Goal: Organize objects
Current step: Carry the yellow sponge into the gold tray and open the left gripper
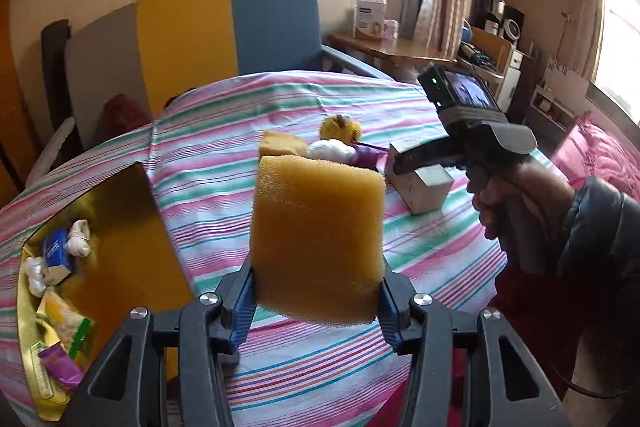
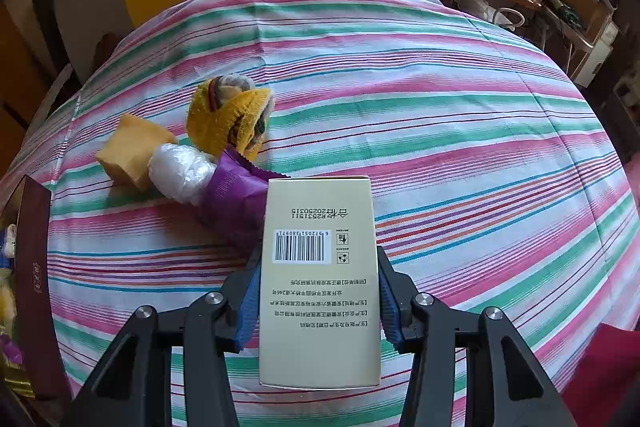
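— While both hands are loaded, where does everything stand?

— The left gripper (image 1: 316, 301) is clamped on a yellow sponge block (image 1: 316, 239), held clear above the striped cloth (image 1: 420, 259). The blue pads (image 1: 246, 311) bite its lower sides. The right gripper (image 2: 318, 307) is closed on a pale carton (image 2: 320, 283) with a barcode, which seems to sit on or just over the cloth.

— How will that sponge behave?

— Light and squashy, I'd say. It dents under the pads, so a low, broad pinch like this suits it; it won't slip, and it can't break.

— And the carton?

— Stiff but thin-walled cardboard, probably light. Holding it by the two long faces near one end looks sound, though a hard squeeze could crease it.

— Where would they go?

— My guess is the gold-lined box (image 1: 120, 227) at the left, which already holds small packets and wrapped bits.

— What's left out?

— Beside the carton lie another sponge piece (image 2: 132, 151), a white plastic-wrapped bundle (image 2: 180, 173), a purple packet (image 2: 236, 203) and a rolled yellow knit (image 2: 228, 123), all huddled together and touching.
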`<state>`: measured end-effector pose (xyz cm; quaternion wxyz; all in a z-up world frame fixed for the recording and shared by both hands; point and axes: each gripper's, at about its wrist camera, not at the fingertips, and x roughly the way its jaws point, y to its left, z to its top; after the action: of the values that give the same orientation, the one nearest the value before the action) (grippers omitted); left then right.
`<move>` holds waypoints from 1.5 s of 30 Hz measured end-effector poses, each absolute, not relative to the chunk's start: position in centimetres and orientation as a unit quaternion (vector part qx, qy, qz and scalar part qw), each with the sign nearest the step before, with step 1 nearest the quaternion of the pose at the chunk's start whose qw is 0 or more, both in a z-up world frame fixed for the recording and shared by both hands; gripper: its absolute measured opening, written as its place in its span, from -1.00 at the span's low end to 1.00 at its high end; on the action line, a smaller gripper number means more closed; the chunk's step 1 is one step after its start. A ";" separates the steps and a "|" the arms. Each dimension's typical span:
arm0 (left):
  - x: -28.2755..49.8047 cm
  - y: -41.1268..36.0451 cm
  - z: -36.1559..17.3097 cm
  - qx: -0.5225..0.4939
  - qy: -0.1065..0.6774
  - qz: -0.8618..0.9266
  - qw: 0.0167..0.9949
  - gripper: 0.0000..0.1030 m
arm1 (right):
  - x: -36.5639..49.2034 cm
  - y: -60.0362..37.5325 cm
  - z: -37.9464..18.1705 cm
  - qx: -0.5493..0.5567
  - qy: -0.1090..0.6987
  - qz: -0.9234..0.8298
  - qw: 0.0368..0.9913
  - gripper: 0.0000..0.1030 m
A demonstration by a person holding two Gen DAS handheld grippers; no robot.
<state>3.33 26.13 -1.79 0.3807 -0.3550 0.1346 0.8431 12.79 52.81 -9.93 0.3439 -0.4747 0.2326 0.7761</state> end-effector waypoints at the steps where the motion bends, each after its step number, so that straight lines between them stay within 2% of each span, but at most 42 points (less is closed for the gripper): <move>1: 3.2 25.6 -1.5 -0.354 0.131 0.847 0.375 -0.01 | 12.8 52.8 -9.9 -0.476 0.230 0.776 0.344 -0.03; 19: 0.4 19.3 -2.8 -0.390 0.081 0.860 0.320 -0.01 | 12.9 52.6 -10.0 -0.482 0.210 0.772 0.357 -0.03; 23: -1.3 16.1 -3.6 -0.413 0.050 0.861 0.293 -0.01 | 12.9 52.6 -10.0 -0.483 0.208 0.772 0.358 -0.04; 29: -4.9 7.9 -4.5 -0.447 -0.043 0.866 0.219 -0.01 | 12.7 52.5 -10.0 -0.484 0.203 0.772 0.358 -0.03; 34: -6.7 3.1 -5.1 -0.459 -0.082 0.869 0.168 -0.01 | 12.8 52.5 -10.0 -0.484 0.204 0.772 0.358 -0.03; 42: -11.3 4.5 -6.3 -0.493 -0.128 0.843 0.172 -0.01 | 12.7 52.5 -10.0 -0.485 0.203 0.773 0.355 -0.03; 45: -13.4 5.8 -6.6 -0.494 -0.115 0.846 0.166 -0.01 | 12.6 52.5 -10.1 -0.485 0.203 0.773 0.354 -0.03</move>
<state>-13.42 5.81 -6.63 0.1659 -0.4938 -0.1146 0.8459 12.65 52.49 -10.06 0.3538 -0.4853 0.2034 0.7733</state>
